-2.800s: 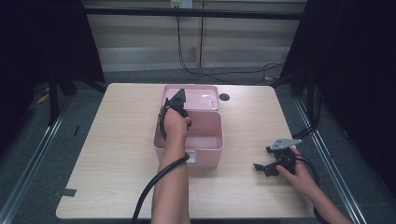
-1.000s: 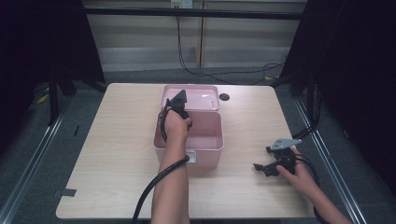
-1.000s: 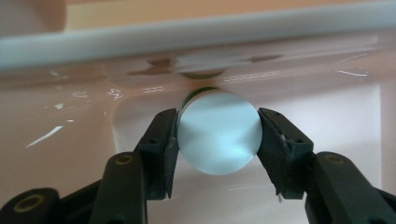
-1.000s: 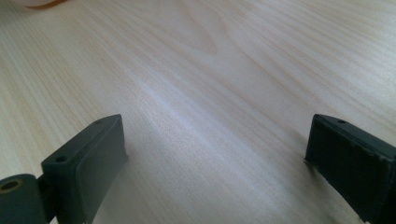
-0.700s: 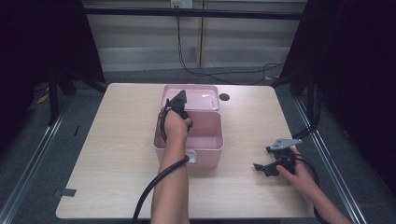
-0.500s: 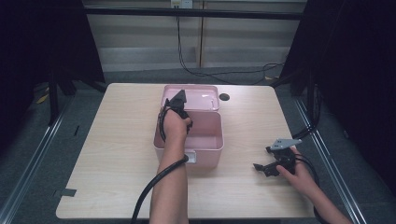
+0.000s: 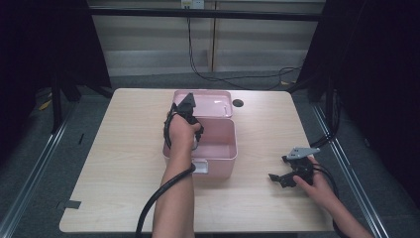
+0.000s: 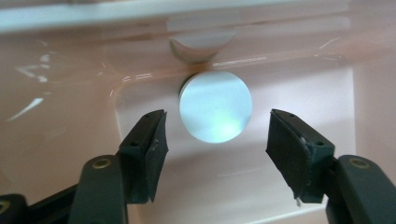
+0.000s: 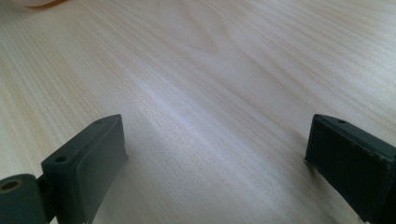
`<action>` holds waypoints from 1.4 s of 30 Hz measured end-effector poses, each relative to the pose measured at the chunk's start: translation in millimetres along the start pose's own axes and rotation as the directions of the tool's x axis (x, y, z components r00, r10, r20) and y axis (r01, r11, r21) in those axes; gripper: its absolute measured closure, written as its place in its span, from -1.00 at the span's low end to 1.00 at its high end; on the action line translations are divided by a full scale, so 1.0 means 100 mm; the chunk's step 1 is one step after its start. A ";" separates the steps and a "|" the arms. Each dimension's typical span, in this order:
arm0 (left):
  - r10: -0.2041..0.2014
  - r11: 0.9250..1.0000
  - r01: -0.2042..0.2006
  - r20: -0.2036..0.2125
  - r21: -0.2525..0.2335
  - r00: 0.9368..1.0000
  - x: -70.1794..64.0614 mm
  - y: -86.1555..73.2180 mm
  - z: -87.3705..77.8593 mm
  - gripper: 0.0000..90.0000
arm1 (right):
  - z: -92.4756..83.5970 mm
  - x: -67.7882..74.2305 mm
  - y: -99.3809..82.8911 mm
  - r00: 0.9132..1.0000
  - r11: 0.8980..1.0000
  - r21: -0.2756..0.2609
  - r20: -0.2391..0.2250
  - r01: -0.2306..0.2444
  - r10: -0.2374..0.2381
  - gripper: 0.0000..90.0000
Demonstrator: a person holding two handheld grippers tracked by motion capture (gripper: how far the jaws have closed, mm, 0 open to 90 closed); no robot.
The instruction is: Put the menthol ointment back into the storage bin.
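A pink plastic box [image 7: 218,148] stands open in the middle of the table, its lid [image 7: 210,103] tipped back. My left gripper [image 7: 187,106] reaches down into the box at its far left side. In the left gripper view a pale round disc [image 8: 215,106] lies on the box floor [image 8: 233,163] against the far wall, and my left gripper [image 8: 215,140] is open with its jaws to either side of the disc, apart from it. My right gripper [image 7: 277,179] rests low over the table at the right; in its own view the right gripper [image 9: 215,163] is open over bare wood.
The light wooden table [image 7: 124,163] has a small dark round hole [image 7: 238,103] near its far edge. A cable [image 7: 153,203] trails from the left hand off the front edge. Dark frame posts stand at both sides.
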State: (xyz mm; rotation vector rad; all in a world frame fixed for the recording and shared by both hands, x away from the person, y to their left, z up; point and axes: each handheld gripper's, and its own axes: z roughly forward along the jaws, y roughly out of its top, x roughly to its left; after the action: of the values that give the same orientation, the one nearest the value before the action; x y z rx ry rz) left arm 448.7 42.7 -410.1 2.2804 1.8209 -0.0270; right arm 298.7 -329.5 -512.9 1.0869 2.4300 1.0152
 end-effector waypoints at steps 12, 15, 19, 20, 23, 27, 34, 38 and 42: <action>0.037 0.999 -0.037 0.032 0.008 0.999 -0.01 -0.01 -0.15 -0.32 | 0.00 0.00 0.00 1.000 1.000 0.000 0.001 0.000 0.000 -0.90; 0.049 0.999 -0.050 0.041 0.014 0.998 -0.01 -0.02 -0.18 -0.34 | 0.00 0.00 0.00 1.000 1.000 0.000 0.001 0.000 0.000 -0.90; 0.065 0.998 -0.065 0.043 0.000 0.997 -0.03 -0.02 -0.22 -0.37 | 0.00 0.00 0.00 1.000 1.000 0.000 0.001 0.000 0.000 -0.90; 0.076 0.997 -0.077 0.048 0.004 0.996 -0.03 -0.02 -0.24 -0.38 | 0.00 0.00 0.00 1.000 1.000 0.000 0.000 0.000 0.000 -0.90; 0.086 0.996 -0.086 0.050 -0.005 0.995 -0.05 -0.02 -0.27 -0.40 | 0.00 0.00 0.00 1.000 1.000 0.000 0.001 0.000 0.000 -0.90; 0.107 0.994 -0.108 0.054 0.003 0.993 -0.06 -0.03 -0.32 -0.44 | 0.00 0.00 0.00 1.000 1.000 0.000 0.001 -0.001 0.001 -0.90; 0.138 0.990 -0.137 0.077 -0.008 0.987 -0.08 -0.04 -0.38 -0.49 | 0.00 0.00 0.00 1.000 1.000 0.000 0.001 -0.001 0.001 -0.90; 0.164 0.986 -0.164 0.071 -0.017 0.984 -0.10 -0.05 -0.41 -0.50 | 0.00 0.00 0.00 1.000 1.000 0.000 0.000 -0.001 0.001 -0.90; 0.206 0.979 -0.205 0.077 -0.016 0.976 -0.12 -0.07 -0.44 -0.50 | 0.00 0.00 0.00 1.000 1.000 0.000 0.001 0.000 0.000 -0.90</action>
State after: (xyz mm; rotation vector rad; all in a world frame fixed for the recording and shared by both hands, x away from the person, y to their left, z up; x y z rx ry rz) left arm 433.7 40.4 -366.4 2.4140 1.5373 -0.0734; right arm 298.7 -329.5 -512.9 1.0873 2.4294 1.0149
